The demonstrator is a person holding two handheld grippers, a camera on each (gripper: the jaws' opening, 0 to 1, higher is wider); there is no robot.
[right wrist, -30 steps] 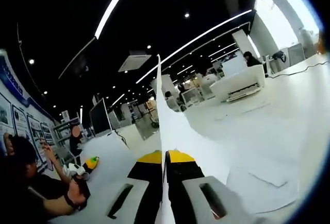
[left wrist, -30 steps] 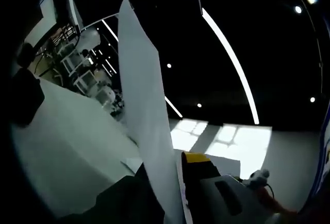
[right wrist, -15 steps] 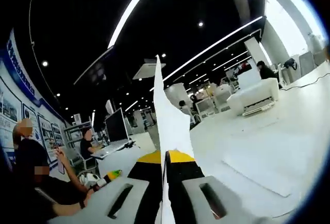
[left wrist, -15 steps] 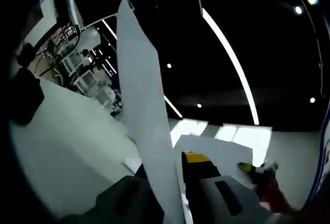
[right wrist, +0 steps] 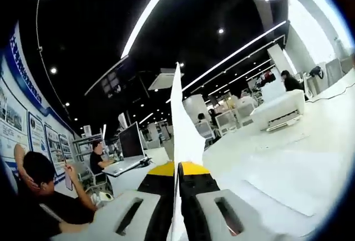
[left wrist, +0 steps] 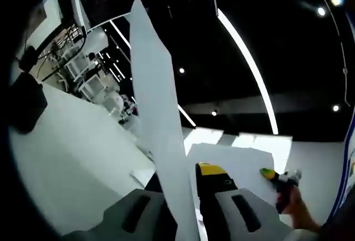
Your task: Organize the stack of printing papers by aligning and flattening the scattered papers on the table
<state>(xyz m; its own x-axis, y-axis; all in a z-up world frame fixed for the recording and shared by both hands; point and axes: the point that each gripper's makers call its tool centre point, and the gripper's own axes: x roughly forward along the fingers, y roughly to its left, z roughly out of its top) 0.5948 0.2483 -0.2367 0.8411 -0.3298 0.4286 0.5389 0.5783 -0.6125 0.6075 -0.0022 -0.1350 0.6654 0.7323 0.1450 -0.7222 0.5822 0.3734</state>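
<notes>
Between the left gripper's (left wrist: pixel 186 177) yellow-tipped jaws a paper sheet (left wrist: pixel 158 119) is clamped, rising toward 11 o'clock; the right gripper (right wrist: pixel 177 169) pinches a sheet (right wrist: pixel 186 124) rising to 12 above the white table (right wrist: pixel 288 158).

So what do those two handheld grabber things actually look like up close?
Both look alike. The right gripper has two pale grey moulded jaws, each with a dark oval slot, ending in black fingers capped with yellow tips. The left gripper shows the same grey bodies, dark slots and a yellow-capped black finger.
</notes>
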